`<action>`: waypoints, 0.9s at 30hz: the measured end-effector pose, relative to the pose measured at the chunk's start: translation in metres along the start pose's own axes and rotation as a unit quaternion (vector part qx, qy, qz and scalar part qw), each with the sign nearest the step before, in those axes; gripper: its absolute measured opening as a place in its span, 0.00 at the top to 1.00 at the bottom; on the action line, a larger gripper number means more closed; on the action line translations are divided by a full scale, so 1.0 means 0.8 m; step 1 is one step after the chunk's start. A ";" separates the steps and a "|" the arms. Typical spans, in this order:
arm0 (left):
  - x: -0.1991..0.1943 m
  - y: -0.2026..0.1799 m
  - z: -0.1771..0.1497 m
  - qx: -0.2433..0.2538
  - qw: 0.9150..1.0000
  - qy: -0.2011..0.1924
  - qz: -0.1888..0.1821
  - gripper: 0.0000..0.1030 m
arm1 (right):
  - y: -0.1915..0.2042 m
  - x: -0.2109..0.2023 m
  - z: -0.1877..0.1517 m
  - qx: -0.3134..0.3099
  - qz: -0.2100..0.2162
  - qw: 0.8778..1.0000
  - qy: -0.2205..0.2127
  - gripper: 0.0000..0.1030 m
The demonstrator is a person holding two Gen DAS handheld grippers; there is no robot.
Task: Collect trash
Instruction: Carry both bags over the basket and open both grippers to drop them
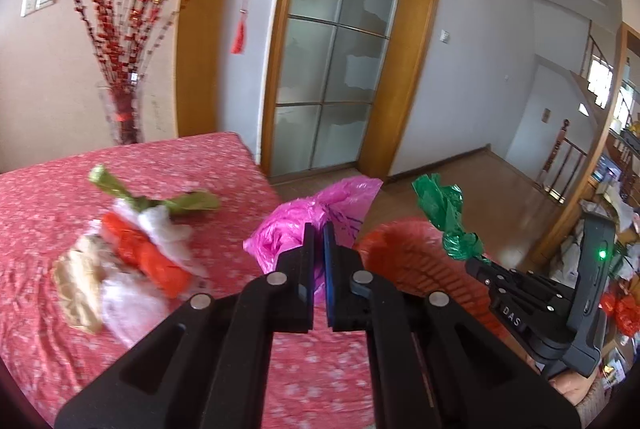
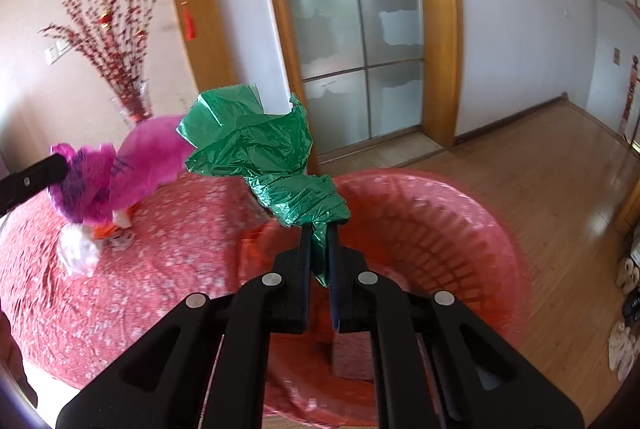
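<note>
right gripper [image 2: 319, 241] pinching green bag [image 2: 256, 149] above basket [image 2: 472, 225] | left gripper [image 1: 319, 241] pinching pink bag [image 1: 296, 225] beside basket | basket contents unclear

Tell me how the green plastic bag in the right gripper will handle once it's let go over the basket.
The green plastic bag looks thin and crinkled, so it is probably very light and floppy. Bunched between the right gripper jaws, it may spring open when released. Over the red basket, it would likely drift down slowly, and could catch on the rim.
</note>
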State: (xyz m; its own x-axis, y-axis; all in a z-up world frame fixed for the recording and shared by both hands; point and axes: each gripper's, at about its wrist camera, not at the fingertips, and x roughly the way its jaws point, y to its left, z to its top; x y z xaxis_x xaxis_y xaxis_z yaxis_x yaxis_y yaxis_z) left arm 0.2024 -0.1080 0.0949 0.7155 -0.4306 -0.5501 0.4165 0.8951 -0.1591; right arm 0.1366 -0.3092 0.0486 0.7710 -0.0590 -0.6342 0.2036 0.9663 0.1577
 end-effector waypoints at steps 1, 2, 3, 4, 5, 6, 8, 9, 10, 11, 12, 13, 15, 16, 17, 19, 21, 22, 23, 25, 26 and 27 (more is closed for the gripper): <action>0.005 -0.006 -0.001 0.002 1.000 0.002 -0.005 0.95 | -0.008 0.000 0.000 0.005 -0.005 1.000 0.000 0.92; 0.010 -0.013 -0.003 0.003 1.000 0.005 -0.011 0.95 | -0.015 0.000 0.001 0.009 -0.009 1.000 0.000 0.92; 0.015 -0.020 -0.004 0.005 1.000 0.008 -0.017 0.95 | -0.020 0.000 0.001 0.012 -0.013 1.000 0.001 0.92; 0.020 -0.027 -0.006 0.007 1.000 0.010 -0.023 0.95 | -0.027 0.000 0.001 0.017 -0.017 1.000 0.001 0.92; 0.024 -0.032 -0.007 0.009 1.000 0.012 -0.027 0.95 | -0.033 0.000 0.001 0.021 -0.021 1.000 0.002 0.92; 0.028 -0.038 -0.008 0.010 0.999 0.014 -0.033 0.95 | -0.040 0.001 0.000 0.026 -0.025 0.999 0.003 0.92; 0.037 -0.051 -0.013 0.013 0.999 0.019 -0.045 0.96 | -0.052 0.002 -0.001 0.033 -0.028 0.999 0.005 0.92; 0.042 -0.056 -0.013 0.014 0.998 0.020 -0.049 0.96 | -0.058 0.003 -0.002 0.037 -0.030 0.999 0.006 0.92; 0.045 -0.062 -0.015 0.017 0.998 0.022 -0.054 0.96 | -0.061 0.005 -0.002 0.039 -0.032 0.999 0.008 0.92; 0.051 -0.069 -0.017 0.019 0.998 0.027 -0.057 0.96 | -0.064 0.006 -0.003 0.042 -0.034 0.999 0.010 0.92; 0.058 -0.077 -0.018 0.021 0.997 0.032 -0.062 0.96 | -0.068 0.008 -0.004 0.045 -0.035 0.998 0.012 0.92; 0.061 -0.081 -0.018 0.022 0.997 0.035 -0.065 0.96 | -0.072 0.009 -0.004 0.049 -0.034 0.998 0.015 0.92; 0.071 -0.089 -0.019 0.022 0.996 0.041 -0.075 0.96 | -0.078 0.011 -0.006 0.056 -0.034 0.998 0.018 0.92; 0.075 -0.093 -0.020 0.021 0.996 0.043 -0.079 0.96 | -0.081 0.012 -0.006 0.059 -0.035 0.997 0.020 0.92; 0.078 -0.097 -0.020 0.019 0.995 0.046 -0.085 0.96 | -0.084 0.013 -0.006 0.062 -0.037 0.997 0.022 0.92; 0.082 -0.103 -0.022 0.017 0.994 0.047 -0.094 0.96 | -0.090 0.016 -0.006 0.072 -0.039 0.996 0.030 0.91; 0.084 -0.108 -0.024 0.019 0.993 0.050 -0.103 0.95 | -0.097 0.017 -0.007 0.082 -0.042 0.995 0.033 0.77; 0.087 -0.114 -0.025 0.021 0.993 0.053 -0.107 0.95 | -0.098 0.016 -0.008 0.083 -0.044 0.995 0.033 0.72; 0.088 -0.117 -0.026 0.023 0.992 0.056 -0.108 0.95 | -0.103 0.014 -0.010 0.082 -0.047 0.995 0.032 0.64; 0.092 -0.120 -0.029 0.027 0.992 0.059 -0.109 0.92 | -0.106 0.013 -0.011 0.079 -0.056 0.995 0.030 0.61; 0.094 -0.121 -0.030 0.028 0.991 0.062 -0.112 0.90 | -0.108 0.013 -0.011 0.078 -0.058 0.995 0.031 0.61; 0.095 -0.121 -0.031 0.027 0.991 0.063 -0.110 0.85 | -0.110 0.013 -0.012 0.080 -0.060 0.994 0.033 0.61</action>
State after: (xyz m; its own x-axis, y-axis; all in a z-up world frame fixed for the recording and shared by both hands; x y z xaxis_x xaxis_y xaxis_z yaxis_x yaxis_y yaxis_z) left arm 0.2029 -0.2243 0.0481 0.5285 -0.5944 -0.6061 0.5873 0.7715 -0.2446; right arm 0.1210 -0.3923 0.0206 0.6956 -0.1505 -0.7025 0.3891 0.9009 0.1922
